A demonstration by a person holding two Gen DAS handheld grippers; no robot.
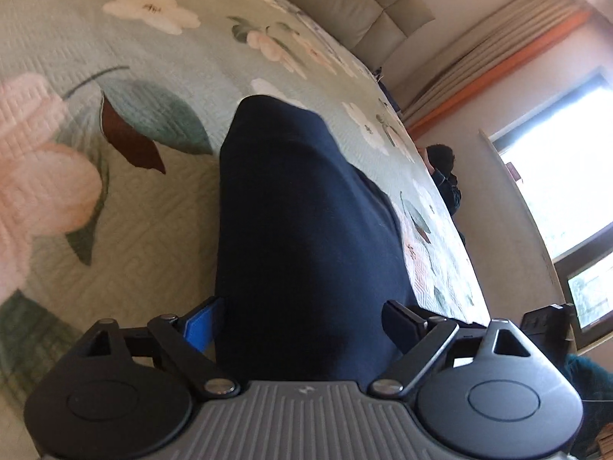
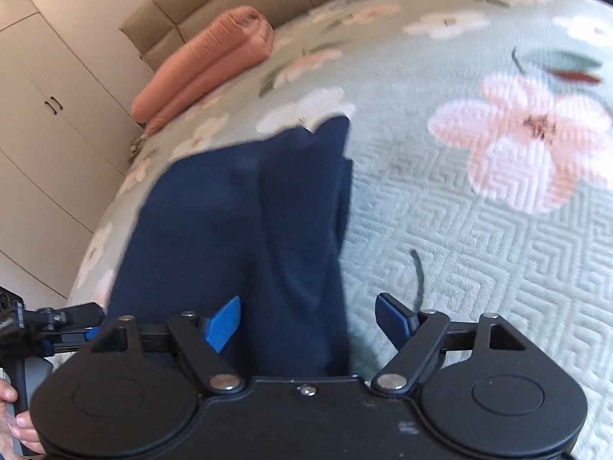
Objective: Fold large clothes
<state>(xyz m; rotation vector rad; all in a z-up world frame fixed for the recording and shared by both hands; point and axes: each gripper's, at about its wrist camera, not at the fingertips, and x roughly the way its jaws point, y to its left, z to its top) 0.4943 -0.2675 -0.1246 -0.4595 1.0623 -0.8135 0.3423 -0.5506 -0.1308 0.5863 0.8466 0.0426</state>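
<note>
Navy-blue knit garment (image 1: 306, 211), already doubled into a long narrow strip, lies flat on the pale green quilted bedspread with a floral print (image 1: 134, 230). In the left wrist view it runs away from the camera toward the padded beige headboard (image 1: 345, 4); in the right wrist view the same cloth (image 2: 237, 222) shows two overlapping layers with a fold edge along its right side.

Left gripper (image 1: 302, 326): jaws stand wide apart, the strip passing between them, neither pad visibly pressing on the fabric. Right gripper (image 2: 306, 322): jaws likewise spread wide, straddling the near end of the cloth without pinching it; a hand (image 2: 15, 414) at the lower left edge holds the other tool's handle.

Judgement: a lengthwise fold appears complete and both tools are released over the near end. The step in hand is taking a fresh hold. The next move calls for both jaws to close on the near corners, catching every layer, then carrying that end toward the far end.

Rolled salmon-pink blanket (image 2: 207, 61) sits well apart near the headboard. Motion blur limits finer detail.
</note>
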